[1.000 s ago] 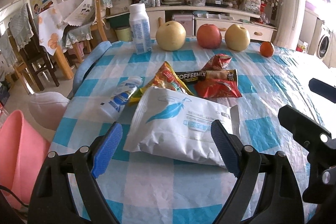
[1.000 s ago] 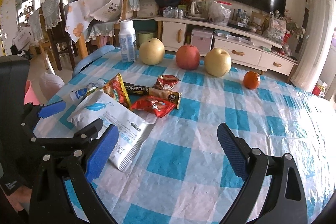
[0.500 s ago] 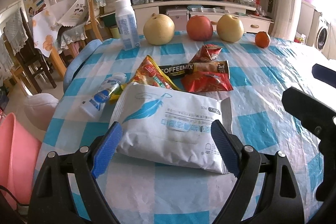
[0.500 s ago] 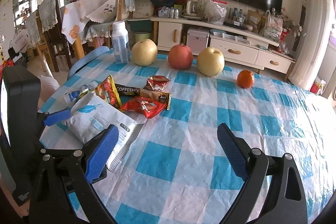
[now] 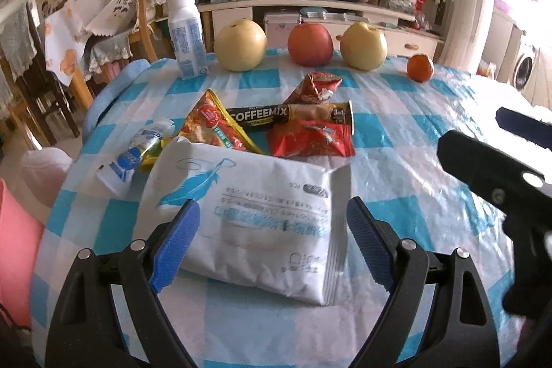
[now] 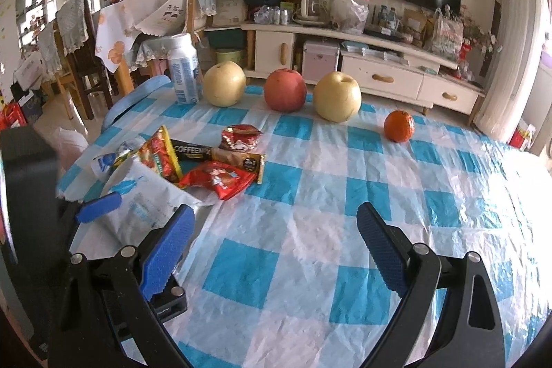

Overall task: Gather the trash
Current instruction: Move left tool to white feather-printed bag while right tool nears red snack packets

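A white wet-wipes pack [image 5: 255, 209] with a blue feather lies on the checked table; it also shows in the right wrist view [image 6: 138, 209]. My left gripper [image 5: 272, 244] is open with its blue fingers on either side of the pack's near end. Behind the pack lie a red-orange snack wrapper [image 5: 214, 123], a COFFEEMIX sachet [image 5: 289, 118], a red wrapper [image 5: 310, 142], a crumpled red packet [image 5: 317, 87] and a squashed white-blue tube [image 5: 134, 154]. My right gripper [image 6: 272, 250] is open and empty over bare tablecloth to the right.
A white milk bottle [image 5: 186, 37], two yellow pears [image 5: 240, 45], a red apple [image 5: 310, 43] and a tangerine [image 5: 420, 67] stand along the table's far edge. A pink bin [image 5: 15, 250] sits off the left table edge. Chairs stand beyond on the left.
My left gripper has moved forward and down, so the wipes pack now lies between its fingers. My right gripper has shifted slightly and stays open.
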